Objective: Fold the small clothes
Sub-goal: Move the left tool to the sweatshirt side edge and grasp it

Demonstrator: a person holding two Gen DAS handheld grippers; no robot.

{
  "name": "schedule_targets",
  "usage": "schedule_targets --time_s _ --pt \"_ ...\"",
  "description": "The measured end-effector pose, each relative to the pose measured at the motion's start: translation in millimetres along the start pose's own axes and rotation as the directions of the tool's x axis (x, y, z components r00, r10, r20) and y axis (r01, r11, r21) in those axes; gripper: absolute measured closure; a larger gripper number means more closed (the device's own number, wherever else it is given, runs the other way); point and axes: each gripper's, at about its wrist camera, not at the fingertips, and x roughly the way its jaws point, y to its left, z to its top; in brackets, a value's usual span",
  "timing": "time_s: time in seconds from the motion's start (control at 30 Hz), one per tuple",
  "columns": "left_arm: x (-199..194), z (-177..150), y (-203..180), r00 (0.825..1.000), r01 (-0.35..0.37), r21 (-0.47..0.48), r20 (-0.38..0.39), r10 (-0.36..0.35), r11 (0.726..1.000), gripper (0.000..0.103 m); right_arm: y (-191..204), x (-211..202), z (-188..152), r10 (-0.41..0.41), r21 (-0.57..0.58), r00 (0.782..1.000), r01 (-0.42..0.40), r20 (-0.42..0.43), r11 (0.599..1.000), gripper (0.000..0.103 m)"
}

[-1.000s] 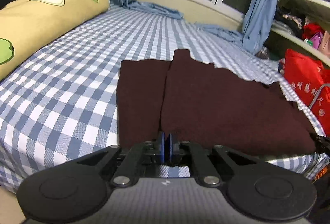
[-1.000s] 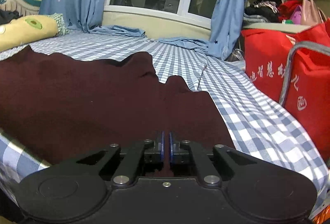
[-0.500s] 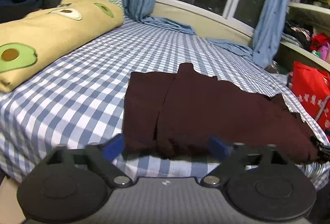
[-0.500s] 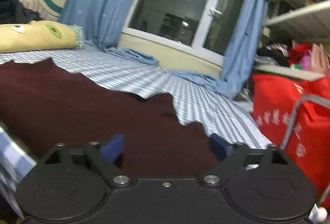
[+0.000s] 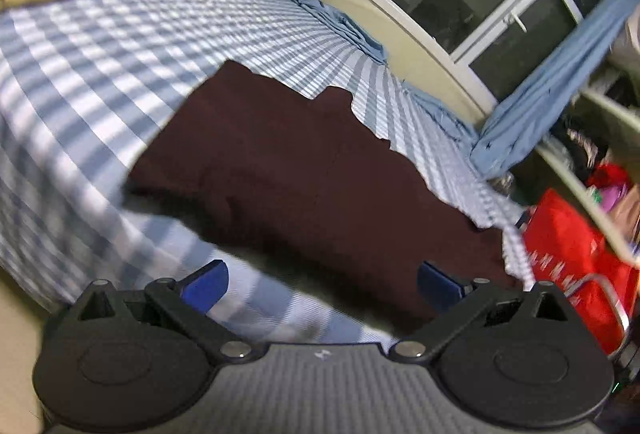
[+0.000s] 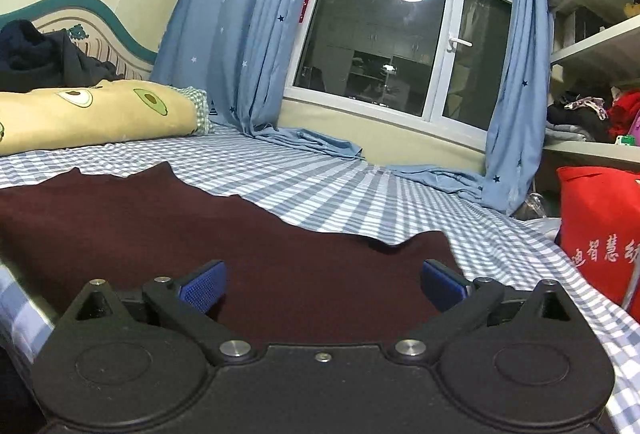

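A dark maroon garment [image 5: 300,170] lies folded flat on the blue-checked bed sheet [image 5: 100,54], near the bed's front edge. My left gripper [image 5: 320,284] hovers over that edge just short of the garment, open, with nothing between its blue pads; this view is tilted and blurred. In the right wrist view the same garment [image 6: 200,234] spreads out under and ahead of my right gripper [image 6: 322,284]. Its jaws are opening and stand wide apart above the cloth, and the pads do not press on it.
A yellow avocado-print pillow [image 6: 80,114] lies at the far left of the bed, with dark clothes [image 6: 36,58] piled behind it. A red bag [image 6: 600,226] stands off the bed's right side below cluttered shelves [image 6: 592,46]. Blue curtains [image 6: 240,34] frame the window.
Both grippers have let go of the garment's near edge and gone from shut to wide open. The left one rolled, tilting its view. The right one pulled back and lifted.
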Motion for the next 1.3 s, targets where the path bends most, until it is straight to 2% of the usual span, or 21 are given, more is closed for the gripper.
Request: schedule_targets --time_s 0.1,0.17,0.33,0.43,0.7,0.8,1.07,1.2,1.3 --pt "15.2 -1.3 -0.2 1.000 0.008 -0.038 -0.005 -0.008 0.999 0.001 15.8 1.3 -5.9 -0.001 -0.008 1.000 0.001 0.000 1.000 0.001" --pt "24.5 -2.1 0.7 1.000 -0.022 -0.052 -0.004 0.022 0.998 0.001 23.1 2.3 -10.3 -0.024 -0.015 1.000 0.024 0.012 1.000 0.000" --pt "35.5 -3.1 1.6 0.996 -0.057 -0.046 0.063 0.060 0.997 0.001 37.7 13.6 -21.3 -0.048 -0.056 0.999 0.048 -0.005 0.997 0.001" --pt "41.8 1.9 2.8 0.994 -0.069 -0.052 0.077 0.073 0.996 0.001 45.9 22.5 -32.1 -0.047 -0.096 0.999 0.044 -0.021 0.994 0.000" --pt "43.0 -1.4 9.5 0.986 -0.058 -0.087 0.150 0.070 0.995 0.001 35.2 26.0 -46.2 -0.030 0.083 0.999 0.032 -0.026 0.996 0.000" --pt "46.9 2.7 8.2 0.980 -0.089 -0.087 0.168 0.102 0.992 0.001 34.3 25.8 -48.7 -0.030 0.121 0.999 0.033 -0.026 0.992 0.001" --pt "54.1 10.7 7.6 0.963 -0.150 -0.070 0.213 0.162 0.986 0.001 37.0 24.5 -50.5 -0.031 0.124 0.999 0.033 -0.020 0.992 0.001" --pt "56.1 14.1 9.3 0.952 -0.199 -0.073 0.223 0.211 0.977 0.011 35.3 24.4 -47.5 -0.027 0.106 0.999 0.030 -0.030 0.994 0.000" --pt "54.1 15.4 10.5 0.950 -0.203 -0.079 0.226 0.216 0.976 0.012 33.9 22.5 -35.9 -0.023 0.049 0.999 0.025 -0.028 0.999 0.000"
